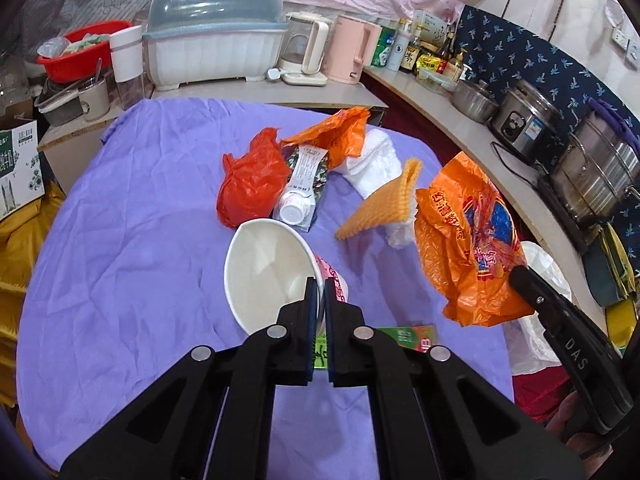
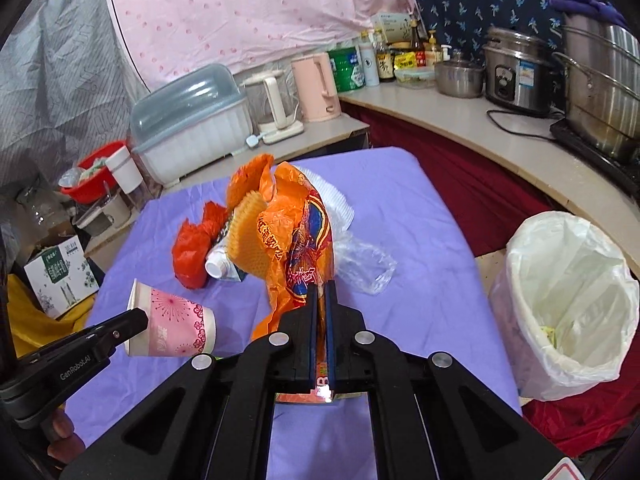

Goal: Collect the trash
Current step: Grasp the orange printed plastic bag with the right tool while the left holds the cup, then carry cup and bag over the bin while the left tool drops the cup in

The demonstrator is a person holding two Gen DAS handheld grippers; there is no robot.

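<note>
My left gripper (image 1: 319,286) is shut on the rim of a white paper cup (image 1: 264,272) with pink print, held above the purple tablecloth; the cup also shows in the right wrist view (image 2: 176,320). My right gripper (image 2: 321,290) is shut on an orange plastic bag (image 2: 294,236), lifted off the table; the bag also shows in the left wrist view (image 1: 468,240). On the table lie a red plastic bag (image 1: 252,184), another orange bag (image 1: 336,132), a carton with a white cap (image 1: 300,196), an orange waffle-textured piece (image 1: 384,204), a clear plastic wrap (image 2: 360,264) and a green packet (image 1: 408,338).
A bin lined with a white bag (image 2: 560,304) stands on the floor right of the table. A counter (image 2: 460,120) behind and to the right carries kettles, bottles, a rice cooker (image 2: 516,72) and steel pots. A dish rack box (image 1: 216,40) and a red basin (image 1: 76,52) stand behind.
</note>
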